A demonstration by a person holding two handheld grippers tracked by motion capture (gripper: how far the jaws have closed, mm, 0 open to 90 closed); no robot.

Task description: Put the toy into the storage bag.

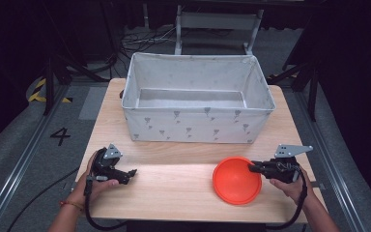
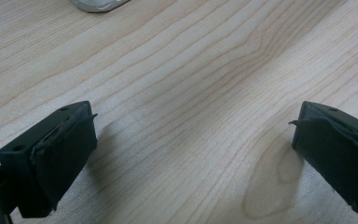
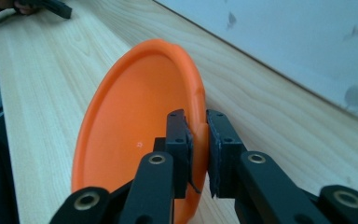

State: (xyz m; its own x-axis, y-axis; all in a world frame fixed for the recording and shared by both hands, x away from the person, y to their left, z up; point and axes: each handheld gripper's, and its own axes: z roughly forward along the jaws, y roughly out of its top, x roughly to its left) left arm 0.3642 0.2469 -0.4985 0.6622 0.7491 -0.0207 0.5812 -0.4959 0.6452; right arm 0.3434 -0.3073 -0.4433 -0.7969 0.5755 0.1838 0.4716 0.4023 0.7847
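Observation:
An orange plate [image 1: 236, 180] lies on the wooden table [image 1: 174, 186] at the front right. My right gripper [image 1: 252, 167] is shut on the plate's right rim. In the right gripper view the rim of the orange plate [image 3: 135, 116] sits pinched between the right gripper [image 3: 198, 128] jaws, one inside the dish and one outside. My left gripper [image 1: 131, 173] rests at the front left of the table. In the left gripper view the left gripper [image 2: 193, 126] is open wide over bare wood, nothing between its jaws.
A large white fabric bin [image 1: 198, 99] with a small grey print stands at the back of the table, with nothing inside it. Its side wall [image 3: 284, 42] rises just beyond the plate. Bare wood lies between the two grippers.

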